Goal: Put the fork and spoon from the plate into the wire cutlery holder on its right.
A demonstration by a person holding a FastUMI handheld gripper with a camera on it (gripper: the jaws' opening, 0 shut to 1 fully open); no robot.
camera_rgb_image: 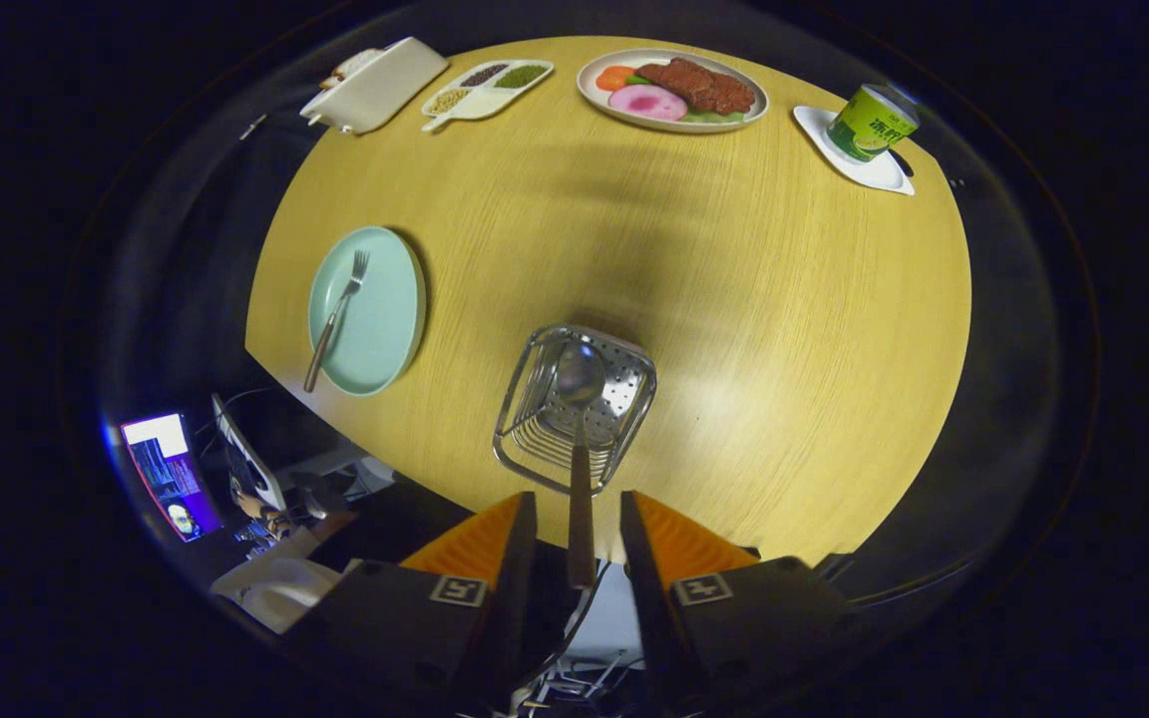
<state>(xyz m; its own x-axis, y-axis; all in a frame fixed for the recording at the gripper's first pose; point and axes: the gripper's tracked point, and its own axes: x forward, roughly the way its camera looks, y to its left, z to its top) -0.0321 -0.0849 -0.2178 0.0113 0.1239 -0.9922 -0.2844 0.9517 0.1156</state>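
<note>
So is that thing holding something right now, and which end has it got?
The spoon's handle end lies between the hand-held gripper's fingers, its bowl over the wire cutlery holder. The fingers look slightly apart from the handle, so a firm grip cannot be told.

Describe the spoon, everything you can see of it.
The spoon looks like shiny metal at the bowl, with a darker, brownish handle. It hangs bowl-first over the wire cutlery holder, its rounded bowl inside the holder's opening and the handle running back between the fingers of the gripper. The fingers stand apart on either side of the handle; whether they touch it cannot be told.
</note>
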